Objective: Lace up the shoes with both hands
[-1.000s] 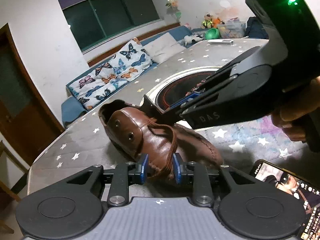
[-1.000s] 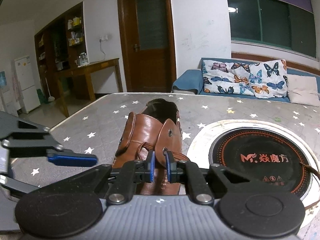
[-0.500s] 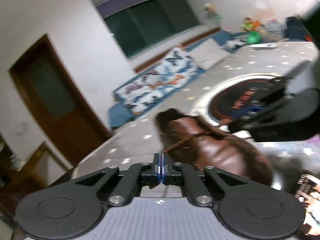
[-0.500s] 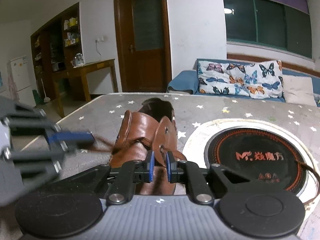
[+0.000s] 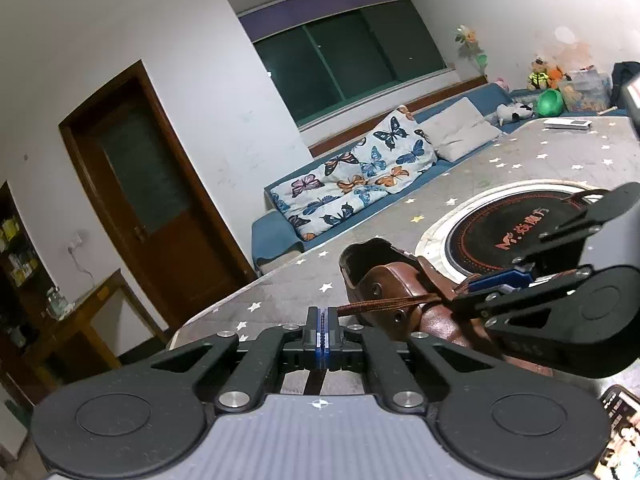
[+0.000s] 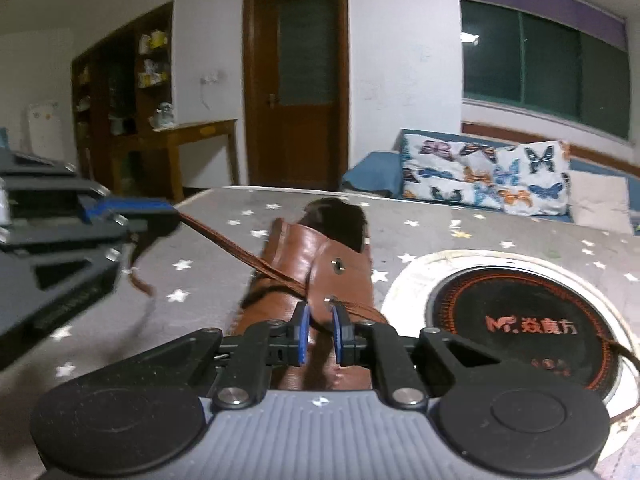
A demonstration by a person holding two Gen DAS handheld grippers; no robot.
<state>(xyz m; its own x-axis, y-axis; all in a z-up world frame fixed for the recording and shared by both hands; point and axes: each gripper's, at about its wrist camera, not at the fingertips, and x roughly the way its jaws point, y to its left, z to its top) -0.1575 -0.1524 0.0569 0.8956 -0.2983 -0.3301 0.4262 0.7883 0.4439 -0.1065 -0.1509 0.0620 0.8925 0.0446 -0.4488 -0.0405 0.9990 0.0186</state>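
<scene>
On table: L fingers [image 5: 322, 330] now clamped on lace [image 5: 384, 304], pulled taut; R fingers [image 6: 319, 334] still pinching shoe [image 6: 320, 264] flap.

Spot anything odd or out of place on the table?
The brown shoe sits on the table beside an induction cooktop, an unusual spot. One lace end trails over the cooktop's edge. Nothing looks spilled or damaged.

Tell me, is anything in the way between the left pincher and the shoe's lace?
No, nothing visible. The left gripper is already shut on the brown lace, which runs straight and tight from its pads to the brown shoe. The right gripper pinches the shoe's flap.
</scene>
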